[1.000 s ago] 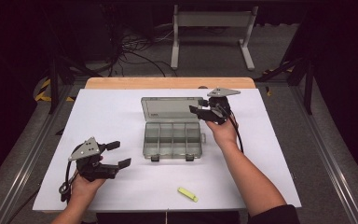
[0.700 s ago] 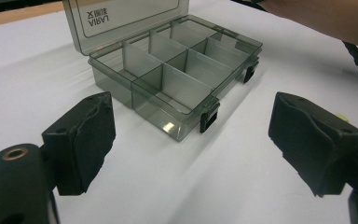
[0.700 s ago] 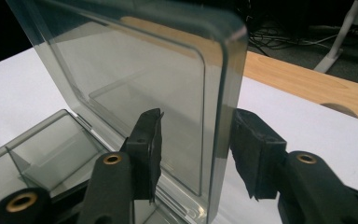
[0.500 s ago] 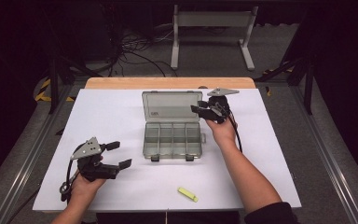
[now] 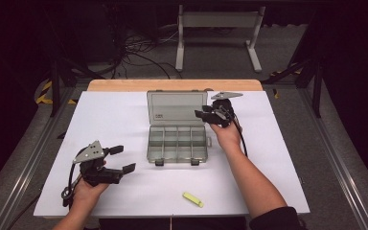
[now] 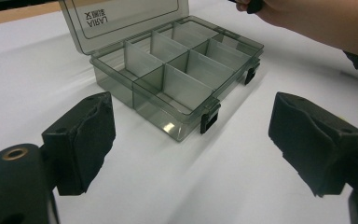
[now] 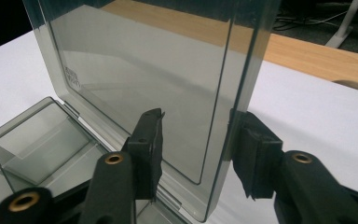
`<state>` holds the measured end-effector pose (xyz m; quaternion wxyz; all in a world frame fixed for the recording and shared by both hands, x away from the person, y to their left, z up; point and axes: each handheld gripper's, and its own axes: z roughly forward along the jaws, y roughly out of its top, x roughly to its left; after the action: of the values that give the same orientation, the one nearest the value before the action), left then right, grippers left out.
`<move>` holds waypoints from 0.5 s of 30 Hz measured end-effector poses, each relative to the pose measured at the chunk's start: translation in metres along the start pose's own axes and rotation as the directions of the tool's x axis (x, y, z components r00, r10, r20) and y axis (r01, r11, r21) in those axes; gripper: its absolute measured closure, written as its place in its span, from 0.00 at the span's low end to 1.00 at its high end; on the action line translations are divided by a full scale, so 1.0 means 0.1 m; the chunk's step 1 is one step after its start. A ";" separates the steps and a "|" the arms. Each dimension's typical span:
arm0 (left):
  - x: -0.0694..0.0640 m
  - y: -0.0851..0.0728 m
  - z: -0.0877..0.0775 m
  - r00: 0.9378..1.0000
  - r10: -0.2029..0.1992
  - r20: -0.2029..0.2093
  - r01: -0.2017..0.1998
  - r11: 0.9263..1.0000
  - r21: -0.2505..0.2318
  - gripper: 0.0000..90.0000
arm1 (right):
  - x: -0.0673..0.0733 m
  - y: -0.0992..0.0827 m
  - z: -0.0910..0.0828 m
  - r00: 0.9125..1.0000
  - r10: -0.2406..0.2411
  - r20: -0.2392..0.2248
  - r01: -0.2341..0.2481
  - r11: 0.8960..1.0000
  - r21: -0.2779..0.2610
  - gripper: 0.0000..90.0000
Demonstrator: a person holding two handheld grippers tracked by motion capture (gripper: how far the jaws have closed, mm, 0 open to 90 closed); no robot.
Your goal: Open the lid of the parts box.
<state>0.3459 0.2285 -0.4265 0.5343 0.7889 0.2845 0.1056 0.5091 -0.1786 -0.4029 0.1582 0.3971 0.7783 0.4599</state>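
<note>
Step in hand: I read this as opening the smoky-grey clear plastic compartment box (image 5: pixel 177 142). Its hinged lid (image 5: pixel 176 108) stands roughly upright at the box's far side, and I have my right gripper (image 5: pixel 210 114) at the lid's right edge.

Right gripper: in the right gripper view the jaws straddle that lid edge (image 7: pixel 233 93), one pad on each face. The gap looks wider than the sheet, so I judge the pads are not pinching it. The jaws have just opened a little, with the lid between them.

Left gripper: my left gripper (image 5: pixel 122 159) rests near the front left of the white table sheet (image 5: pixel 120 115), well apart from the box, jaws spread wide with nothing between them.

Box location: middle of the sheet, its two front latches (image 6: pixel 209 122) undone, its compartments bare.

Other item: a small yellow-green stick (image 5: pixel 192 199) lies near the front edge, apart from both hands.

Next move: I judge the lid needs releasing cleanly, the right hand backing off sideways without nudging it shut.

Change from earlier: in the high view, both hands and the lid sit much as they did a second ago.
</note>
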 end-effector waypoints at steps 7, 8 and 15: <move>0.00 0.00 0.00 1.000 0.003 -0.007 -0.003 1.000 0.004 0.17 | -0.01 -0.02 0.06 1.000 0.007 -0.021 -0.007 1.000 0.013 0.48; 0.00 0.00 0.00 1.000 0.005 -0.008 -0.005 1.000 0.004 0.17 | -0.01 -0.03 0.07 1.000 0.009 -0.023 -0.009 1.000 0.013 0.47; 0.00 0.00 0.01 1.000 0.002 -0.004 -0.002 1.000 0.004 0.17 | -0.02 -0.06 0.14 0.999 0.020 -0.036 -0.019 0.999 0.032 0.37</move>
<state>0.3463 0.2280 -0.4266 0.5320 0.7902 0.2849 0.1070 0.5160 -0.1733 -0.4155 0.1331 0.3986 0.7842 0.4565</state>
